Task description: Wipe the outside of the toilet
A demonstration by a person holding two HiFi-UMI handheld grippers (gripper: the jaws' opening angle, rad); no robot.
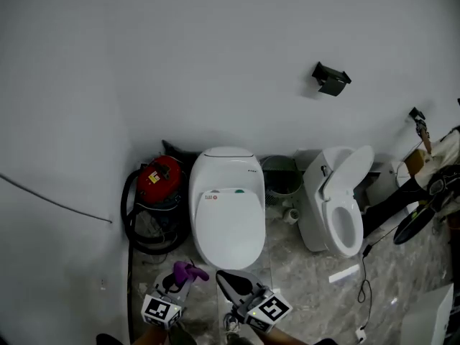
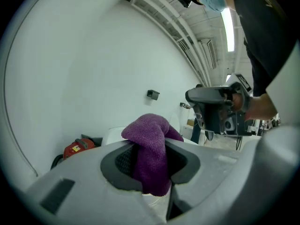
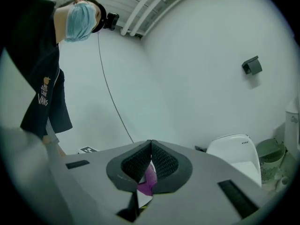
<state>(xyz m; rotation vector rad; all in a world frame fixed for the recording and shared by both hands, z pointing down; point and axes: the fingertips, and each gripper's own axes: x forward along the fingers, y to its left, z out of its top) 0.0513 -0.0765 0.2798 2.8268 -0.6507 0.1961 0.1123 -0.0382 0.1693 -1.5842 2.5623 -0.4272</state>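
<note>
The left hand-held gripper (image 1: 184,274) sits nearest, just short of the toilet's front and a little left of its middle. Its jaws are clamped on a purple cloth (image 2: 151,139). The cloth is a napped, crumpled wad that bulges up past the jaw tips and hangs down between them.

Beside it, also short of the toilet's front edge, is the right hand-held gripper (image 1: 226,278). Its ribbed black pads (image 3: 161,163) are pressed together with nothing between them. Both grippers hang over the grey marbled floor (image 1: 302,293), apart from the bowl.

The toilet (image 1: 228,210) stands against the wall (image 1: 180,63). It is white, glossy and one-piece, with a rounded oval lid shut flat. A small red mark and a green spot sit at the lid's rear, and tiny dark marks show on the low hump behind. Its outer shell looks smooth. No dirt can be made out at this size.

To the toilet's left, touching or nearly so, is a red vacuum (image 1: 159,178) ringed by a black hose. To its right, at the wall, stands a green bin (image 1: 282,178). Beyond the bin is a second toilet (image 1: 338,207), turned aside with its lid up. High on the wall, above and right of the toilet, a small black bracket (image 1: 330,79) sticks out.
</note>
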